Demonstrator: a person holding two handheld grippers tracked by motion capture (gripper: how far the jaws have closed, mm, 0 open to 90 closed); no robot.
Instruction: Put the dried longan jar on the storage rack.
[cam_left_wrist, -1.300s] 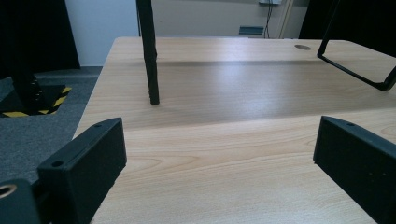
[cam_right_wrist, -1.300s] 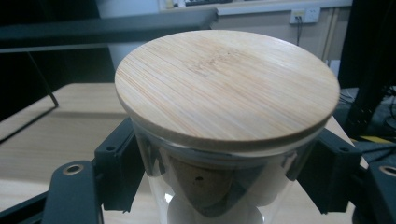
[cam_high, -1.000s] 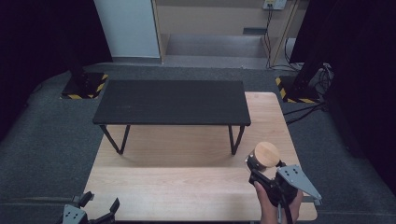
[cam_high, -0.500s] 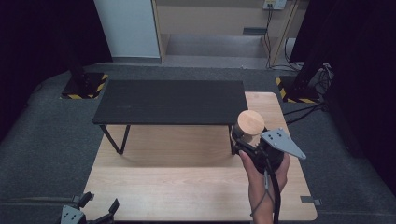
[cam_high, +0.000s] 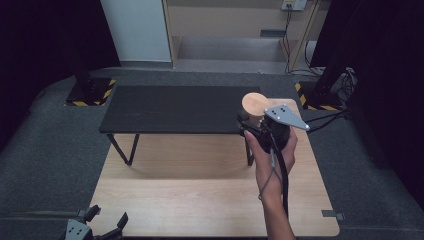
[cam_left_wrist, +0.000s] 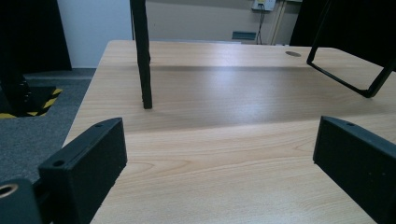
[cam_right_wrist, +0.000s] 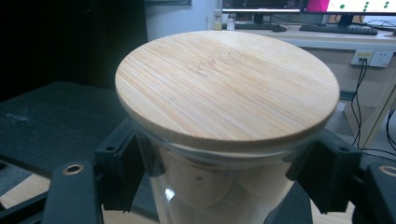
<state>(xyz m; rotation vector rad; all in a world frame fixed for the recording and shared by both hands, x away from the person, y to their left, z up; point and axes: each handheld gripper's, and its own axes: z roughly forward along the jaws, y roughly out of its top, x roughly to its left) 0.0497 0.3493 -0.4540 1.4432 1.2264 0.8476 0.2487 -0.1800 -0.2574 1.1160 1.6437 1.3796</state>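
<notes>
The right gripper (cam_high: 255, 125) has carried the jar (cam_right_wrist: 224, 140), jaws clamping it, forward; left gripper (cam_high: 95, 227), cut off, gapes empty.

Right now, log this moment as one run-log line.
right tongs: shut on glass jar, wooden lid on, raised by black bench | left tongs: open, low over wooden table

the room is dim and the edges go black. light falls from above onto the wood table (cam_high: 200, 200), and the black bench (cam_high: 175, 107) throws a soft shadow on it. the table shines a bit in the left gripper view. close jaws look blurry.
</notes>
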